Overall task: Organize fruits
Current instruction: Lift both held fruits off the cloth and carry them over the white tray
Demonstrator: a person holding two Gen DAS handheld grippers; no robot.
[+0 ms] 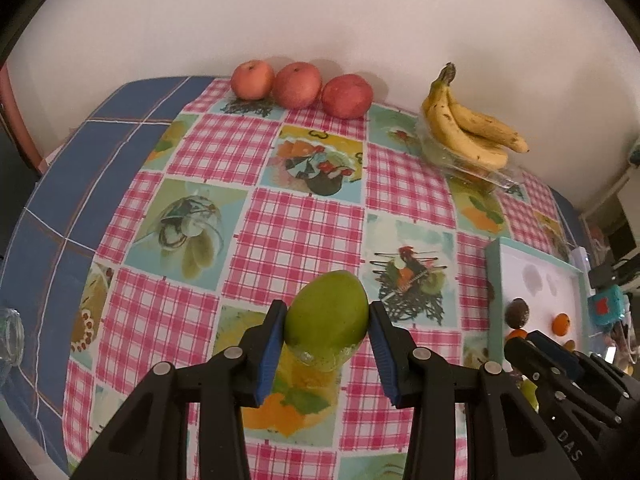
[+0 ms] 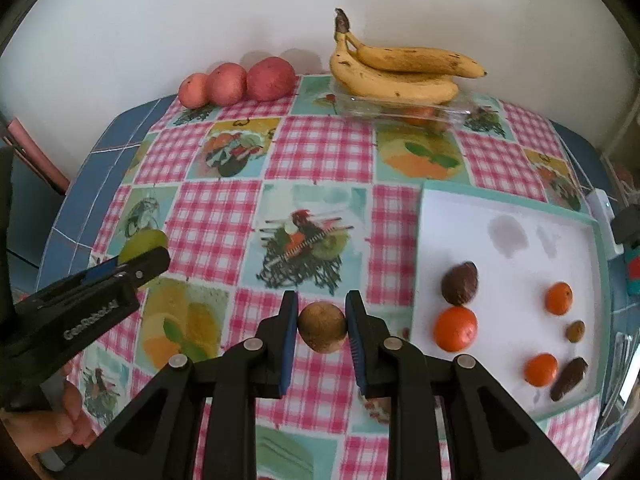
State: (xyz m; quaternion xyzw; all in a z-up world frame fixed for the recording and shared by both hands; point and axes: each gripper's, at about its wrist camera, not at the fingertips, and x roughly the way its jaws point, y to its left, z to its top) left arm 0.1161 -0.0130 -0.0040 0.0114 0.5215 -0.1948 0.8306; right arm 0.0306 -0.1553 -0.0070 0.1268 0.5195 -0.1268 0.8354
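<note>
My left gripper [image 1: 327, 306] is shut on a green mango [image 1: 326, 320] and holds it above the checked tablecloth. My right gripper [image 2: 322, 300] is shut on a small round brown fruit [image 2: 322, 326], also lifted off the table. To its right lies a white tray with a teal rim [image 2: 500, 208], holding three oranges [image 2: 456, 328] and several brown fruits [image 2: 460, 284]. Three red apples [image 1: 298, 84] line the back wall. In the right wrist view the left gripper [image 2: 152, 260] and mango [image 2: 142, 242] appear at the left.
A bunch of bananas [image 2: 400, 72] rests on a clear plastic container [image 2: 400, 110] at the back, right of the apples. A glass jar [image 1: 10, 336] stands at the table's left edge. A person's hand [image 2: 60, 420] grips the left tool. Clutter lies beyond the tray's right side.
</note>
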